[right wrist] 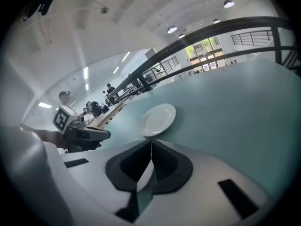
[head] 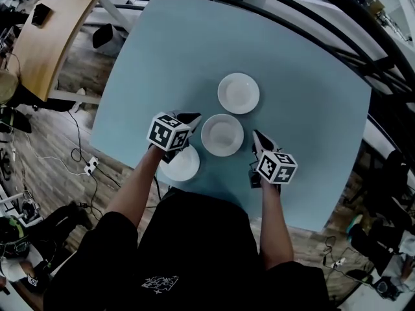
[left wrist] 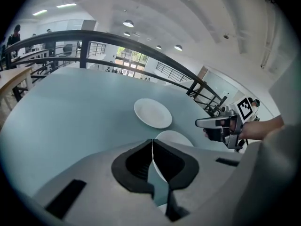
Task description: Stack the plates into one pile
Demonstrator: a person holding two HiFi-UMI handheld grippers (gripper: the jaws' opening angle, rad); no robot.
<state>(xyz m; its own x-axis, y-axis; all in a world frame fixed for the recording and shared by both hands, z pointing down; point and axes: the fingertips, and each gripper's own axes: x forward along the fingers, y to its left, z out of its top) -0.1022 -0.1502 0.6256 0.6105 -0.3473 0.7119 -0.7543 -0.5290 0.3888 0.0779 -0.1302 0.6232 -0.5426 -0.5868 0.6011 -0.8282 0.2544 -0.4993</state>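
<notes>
Three white plates lie apart on the blue table [head: 162,57]: a far plate [head: 238,93], a middle plate [head: 222,135] and a near plate [head: 183,167] by the table's edge. The left gripper [head: 192,117] hangs above the near plate. The right gripper [head: 257,135] is just right of the middle plate. Both have their jaws pressed together, holding nothing.

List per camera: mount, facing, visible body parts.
Head view: on the person's head, steeply down at the pale blue table with round white plates: far plate, middle plate, near plate; left forearm, right forearm, torso, left gripper, right gripper show.
Left gripper view: on the left gripper, over its shut jaws across the table; right gripper at right.
Right gripper view: on the right gripper, over shut jaws; left gripper at left.
Shared: both gripper views catch the far plate.
</notes>
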